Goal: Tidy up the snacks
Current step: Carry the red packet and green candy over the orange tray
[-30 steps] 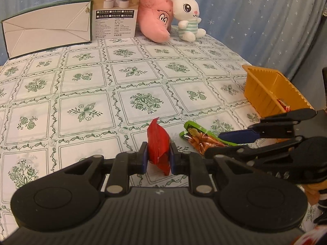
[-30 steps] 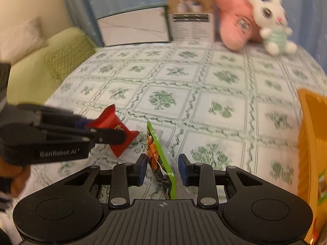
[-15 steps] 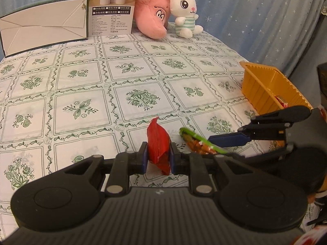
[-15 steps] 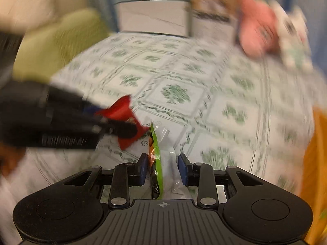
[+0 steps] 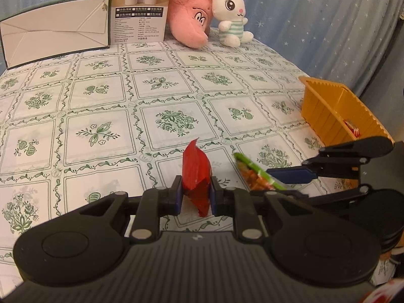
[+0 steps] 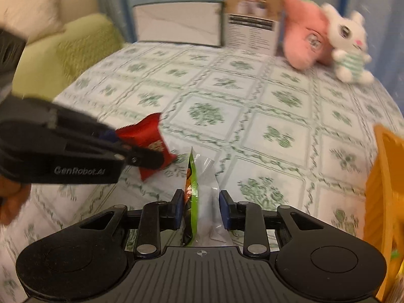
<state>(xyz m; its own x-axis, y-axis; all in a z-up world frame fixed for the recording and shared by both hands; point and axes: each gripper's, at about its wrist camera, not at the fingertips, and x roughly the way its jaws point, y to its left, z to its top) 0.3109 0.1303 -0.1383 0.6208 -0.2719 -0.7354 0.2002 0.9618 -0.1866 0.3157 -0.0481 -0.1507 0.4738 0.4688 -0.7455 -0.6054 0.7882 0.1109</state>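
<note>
Above the floral tablecloth point(image 5: 101, 101), left gripper point(image 5: 194, 197) clamped tight on a red snack packet point(image 5: 195, 176), right gripper point(image 6: 199, 207) at its three o'clock pinching a green snack packet point(image 6: 193, 189), orange basket point(image 5: 335, 111) toward two o'clock, near.

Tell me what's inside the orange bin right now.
In the left wrist view, one red-and-white snack wrapper shows against the far inside wall of the orange bin. The bin's near wall and the right gripper hide the rest of its inside.
</note>
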